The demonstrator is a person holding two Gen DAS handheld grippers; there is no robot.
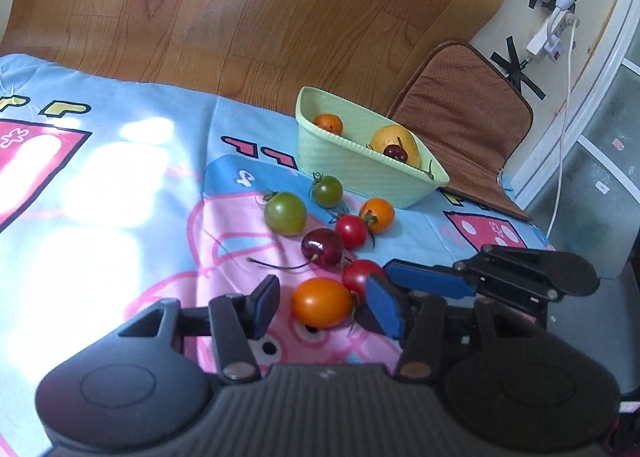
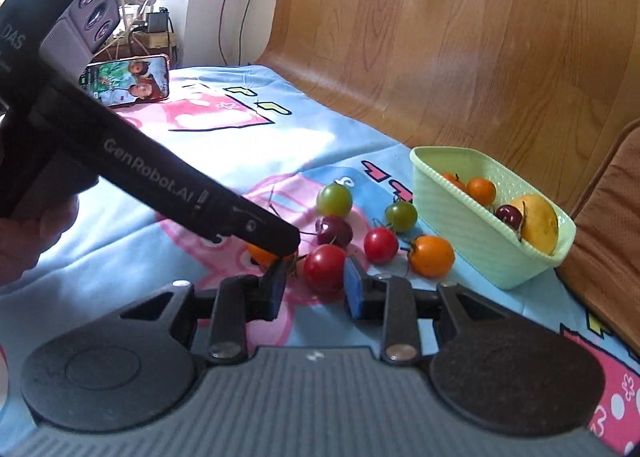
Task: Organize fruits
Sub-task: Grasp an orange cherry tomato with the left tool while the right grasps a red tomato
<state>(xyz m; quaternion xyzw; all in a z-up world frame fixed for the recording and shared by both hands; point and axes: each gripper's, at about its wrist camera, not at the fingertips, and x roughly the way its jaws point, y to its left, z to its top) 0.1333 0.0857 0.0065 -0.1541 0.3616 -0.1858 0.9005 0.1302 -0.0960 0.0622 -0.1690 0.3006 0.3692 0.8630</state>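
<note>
On the cartoon-print cloth (image 1: 120, 185), my left gripper (image 1: 324, 309) stands open around an orange tomato (image 1: 322, 302), with a gap at each pad. My right gripper (image 2: 315, 289) is open too, and a red tomato (image 2: 324, 267) sits between its tips. In the left wrist view the right gripper (image 1: 396, 273) comes in from the right beside that red tomato (image 1: 358, 275). The left gripper (image 2: 286, 253) crosses the right wrist view and half hides the orange tomato (image 2: 262, 255). A pale green basket (image 1: 360, 173) holds a yellow fruit (image 1: 394, 141), a cherry and a small orange tomato.
Loose fruit lies between the grippers and the basket: two green tomatoes (image 1: 285, 213), a cherry (image 1: 322, 247), a red tomato (image 1: 351, 230) and an orange one (image 1: 378, 214). A brown cushion (image 1: 464, 113) lies behind the basket. A phone (image 2: 128, 81) stands at the cloth's far corner.
</note>
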